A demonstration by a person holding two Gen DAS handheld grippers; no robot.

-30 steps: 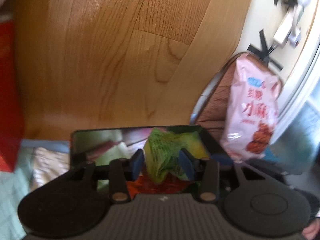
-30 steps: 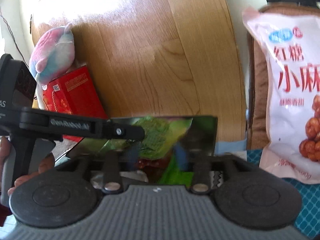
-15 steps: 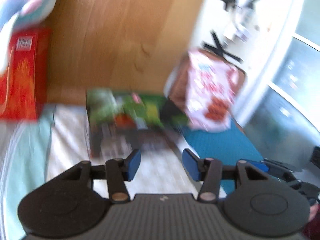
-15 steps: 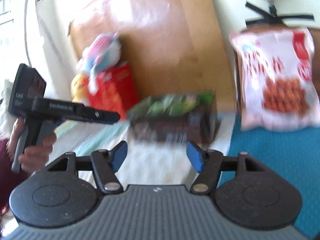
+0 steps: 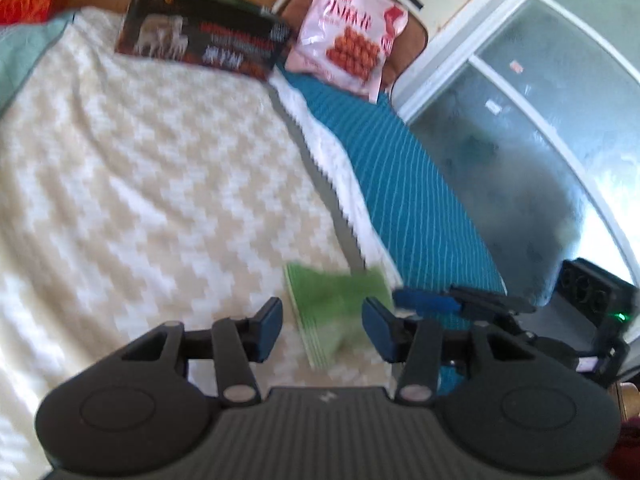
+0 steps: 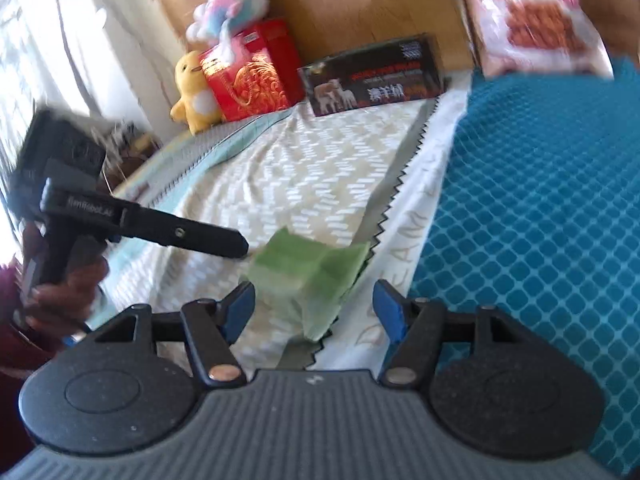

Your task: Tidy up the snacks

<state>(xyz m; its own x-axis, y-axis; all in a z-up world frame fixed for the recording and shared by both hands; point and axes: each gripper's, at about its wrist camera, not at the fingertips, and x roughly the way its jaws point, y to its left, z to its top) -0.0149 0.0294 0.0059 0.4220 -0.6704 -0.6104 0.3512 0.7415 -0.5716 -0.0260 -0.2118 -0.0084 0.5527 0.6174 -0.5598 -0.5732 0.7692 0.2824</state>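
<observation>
Nearby, green packet (image 5: 338, 308) on bedspread (image 5: 152, 168)

blanket (image 5: 140, 168): cream-beige zigzag | mat (image 6: 540, 208): teal lattice | packet (image 6: 308, 268): green, blurred, maybe ribbed | box (image 6: 256, 76): red, gold swirls | bag (image 5: 348, 28): pink | toy (image 6: 192, 92): yellow

Both wrist views face down bed, sharing green packet (image 5: 338, 312).

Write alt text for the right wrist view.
The open right gripper hangs over a green packet on a cream blanket, the left gripper beside it. A dark box stands behind.
</observation>
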